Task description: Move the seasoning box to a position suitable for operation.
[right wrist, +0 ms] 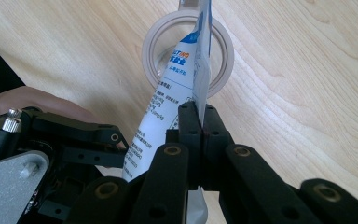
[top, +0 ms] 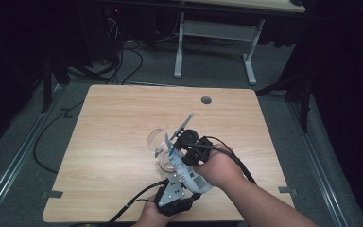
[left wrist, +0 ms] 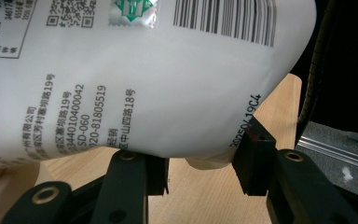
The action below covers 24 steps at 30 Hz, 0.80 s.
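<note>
Holding a white printed pouch point(top: 185, 163) above the wooden tabletop point(top: 118, 137) between both grippers – near the front edge, right of centre. Right gripper point(right wrist: 200, 119) pinching the pouch's thin sealed edge, fingers point(right wrist: 189, 126) pressed fully together on the flat seam, with the pouch's upper part tilting over a clear glass jar point(top: 159, 142) standing on the tabletop. Left gripper point(left wrist: 200, 161) clamping the pouch's rounded bottom end, fingers point(left wrist: 254, 158) standing about half apart and touching the bulging white film on either side. Pouch hanging slanted between the two grips – barcode and small print facing the left gripper, blue lettering showing toward the jar's open mouth in the right gripper view
</note>
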### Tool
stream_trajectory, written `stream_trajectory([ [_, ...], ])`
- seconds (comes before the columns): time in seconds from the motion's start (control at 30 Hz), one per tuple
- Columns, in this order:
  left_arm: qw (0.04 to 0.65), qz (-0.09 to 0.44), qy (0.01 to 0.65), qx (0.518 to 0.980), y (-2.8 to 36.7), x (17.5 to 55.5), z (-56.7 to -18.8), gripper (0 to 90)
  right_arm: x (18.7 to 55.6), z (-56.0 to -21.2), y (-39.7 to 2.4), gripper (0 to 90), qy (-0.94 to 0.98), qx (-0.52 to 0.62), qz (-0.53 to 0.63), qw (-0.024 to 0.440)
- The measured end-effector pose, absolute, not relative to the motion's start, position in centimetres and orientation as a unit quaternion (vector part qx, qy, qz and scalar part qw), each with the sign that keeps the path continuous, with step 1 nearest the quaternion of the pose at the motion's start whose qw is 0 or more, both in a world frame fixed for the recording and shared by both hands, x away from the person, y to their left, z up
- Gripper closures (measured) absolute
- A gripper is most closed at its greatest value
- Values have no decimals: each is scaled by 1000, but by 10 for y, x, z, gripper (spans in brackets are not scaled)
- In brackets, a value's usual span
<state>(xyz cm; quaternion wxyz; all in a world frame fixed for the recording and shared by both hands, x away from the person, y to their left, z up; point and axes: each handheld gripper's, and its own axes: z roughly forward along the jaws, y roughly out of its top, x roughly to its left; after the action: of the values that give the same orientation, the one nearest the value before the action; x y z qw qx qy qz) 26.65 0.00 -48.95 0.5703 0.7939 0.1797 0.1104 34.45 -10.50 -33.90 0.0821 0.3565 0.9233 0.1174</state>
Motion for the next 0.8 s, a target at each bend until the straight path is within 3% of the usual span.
stream_trajectory([
  [0.8,574,102,176,793,0,268,-487,613,348,-339,-102,898,924,357,114,78],
])
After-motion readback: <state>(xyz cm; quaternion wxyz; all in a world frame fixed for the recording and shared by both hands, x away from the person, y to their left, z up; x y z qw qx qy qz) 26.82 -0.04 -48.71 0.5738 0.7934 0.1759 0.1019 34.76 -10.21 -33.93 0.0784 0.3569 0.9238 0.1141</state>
